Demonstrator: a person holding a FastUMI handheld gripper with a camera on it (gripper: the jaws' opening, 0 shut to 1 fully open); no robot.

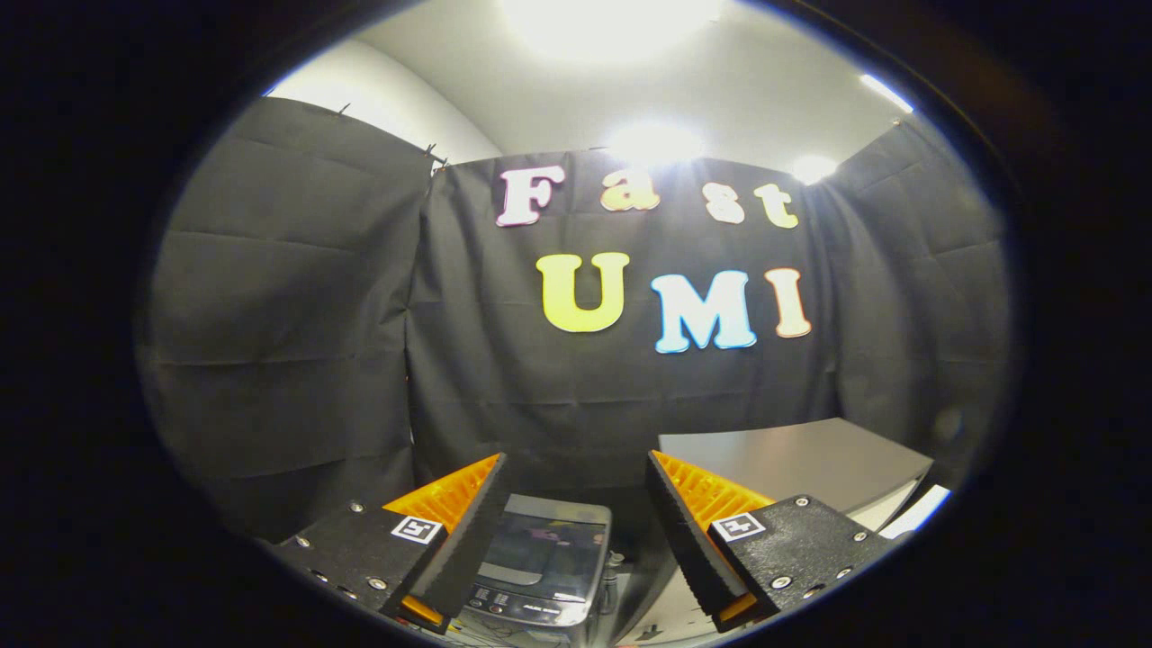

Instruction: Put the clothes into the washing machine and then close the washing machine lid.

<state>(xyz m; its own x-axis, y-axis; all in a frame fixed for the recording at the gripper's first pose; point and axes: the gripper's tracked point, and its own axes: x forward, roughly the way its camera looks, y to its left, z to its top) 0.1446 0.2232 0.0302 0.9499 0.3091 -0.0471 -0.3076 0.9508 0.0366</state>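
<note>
Two fingers stand wide apart with nothing between them, so the gripper (pixel 576 531) is open and empty. It is held high and level, looking across the booth rather than down, which fits a moment of lining up before any reach.

Below the fingers, seen through the gap between them and partly behind the left finger, sits the washer (pixel 544 562). Its lid (pixel 546 540) lies flat and looks shut, with a dark glossy pane that shows faint coloured reflections; whether anything lies inside cannot be told. A strip of controls runs along the washer's near edge, too small to read.

Beyond the right finger stands a grey table (pixel 810 459), set beside the washer, probably as the place from which things are handed over. A pale flat piece (pixel 918 511) lies at the table's near corner, just past the right finger; what it is cannot be told.

No clothes are to be made out from this height, so the task looks unstarted. The wide jaws suit a first grab at soft cloth. With the lid down, I judge that it must be lifted before anything goes in. The gripper needs to tip down first to find the clothes.
</note>
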